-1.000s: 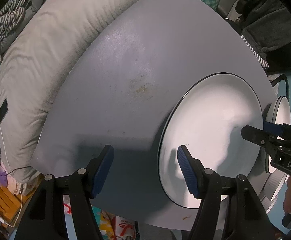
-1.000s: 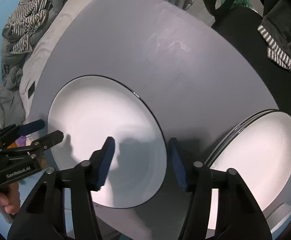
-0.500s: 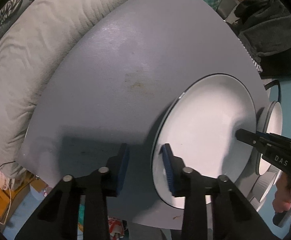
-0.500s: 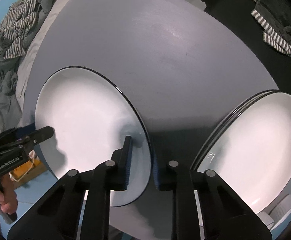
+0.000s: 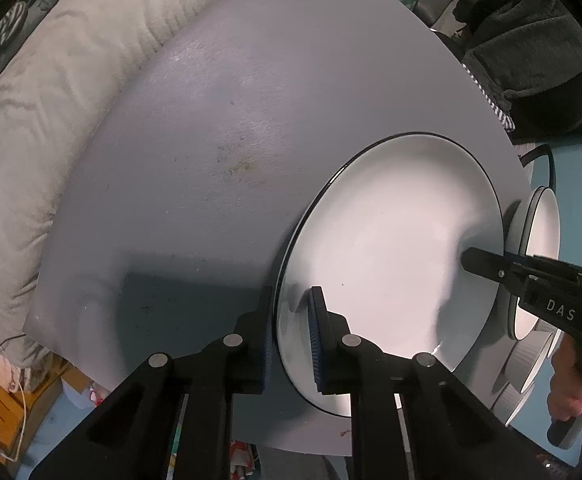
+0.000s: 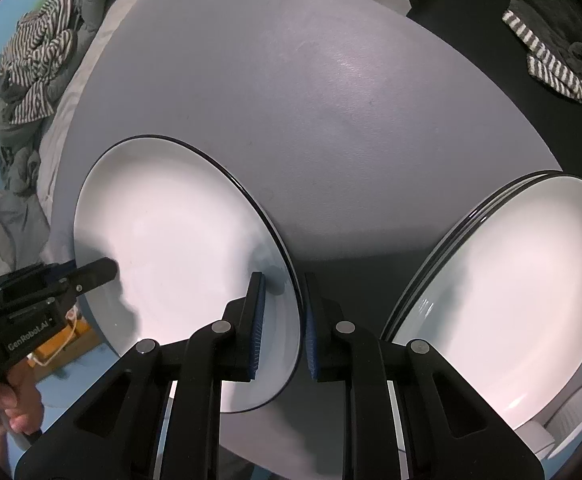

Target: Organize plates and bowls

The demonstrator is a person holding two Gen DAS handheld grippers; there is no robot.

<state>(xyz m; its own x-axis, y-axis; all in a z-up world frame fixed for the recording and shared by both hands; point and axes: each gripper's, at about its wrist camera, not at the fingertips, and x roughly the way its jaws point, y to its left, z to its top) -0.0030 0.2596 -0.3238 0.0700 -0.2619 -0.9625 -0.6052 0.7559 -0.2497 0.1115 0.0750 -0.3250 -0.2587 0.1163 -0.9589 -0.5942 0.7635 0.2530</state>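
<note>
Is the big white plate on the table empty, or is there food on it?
Empty. The plate shows only bare white surface, shadows and the jaws on opposite rims.

**Far tabletop open, near edge crowded**

The grey table lies bare across its far half, free for passage. Nearer, the white plate fills the left side and a stack of plates the right, leaving a narrow strip of bare table between them. Bedding borders the table's left edge; dark clothing lies just past its far right edge.
</note>
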